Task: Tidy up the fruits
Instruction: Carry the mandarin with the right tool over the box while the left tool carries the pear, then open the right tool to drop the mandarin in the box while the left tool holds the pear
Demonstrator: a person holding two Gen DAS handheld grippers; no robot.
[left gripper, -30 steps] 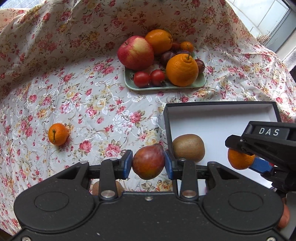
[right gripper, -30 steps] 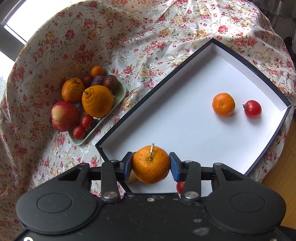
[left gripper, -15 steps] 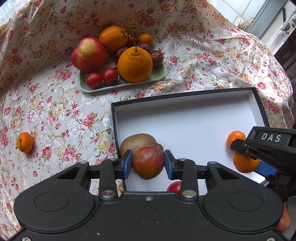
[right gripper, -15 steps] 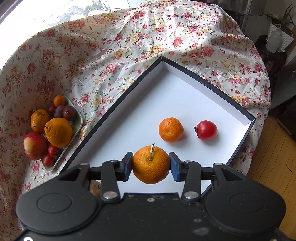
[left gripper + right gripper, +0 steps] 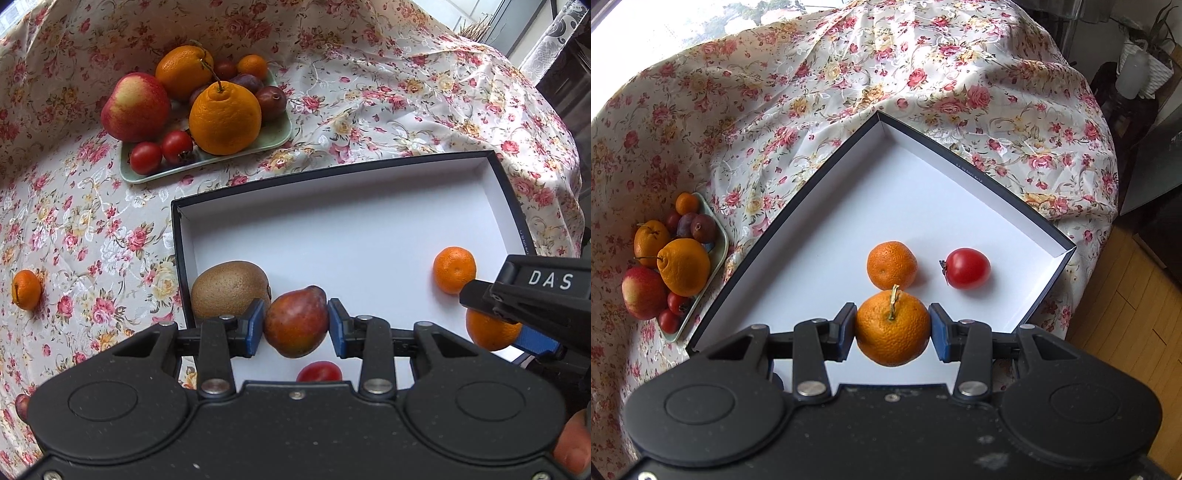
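A: Holding a reddish pear, the left gripper has both blue pads pressed on its sides, over the near part of the box.
B: Right gripper?
A: Closed on a stemmed mandarin, pads on both sides, above the white box floor. In the left view it shows at the right edge, mandarin partly hidden by the jaw.
B: What's in the box?
A: Kiwi in the near left corner, close to the wall. A small mandarin and a tomato side by side, apart from each other. The small mandarin sits just beyond the held one. In the left view the tomato peeks out below the pear.
B: Outside the box?
A: Green tray on the floral cloth, well apart from the box, holding an apple, a big knobbed orange, another orange, two tomatoes, plums, and a tiny mandarin. One loose mandarin sits on the cloth far left.
B: Anything at the bottom left edge?
A: Something reddish, can't tell what.
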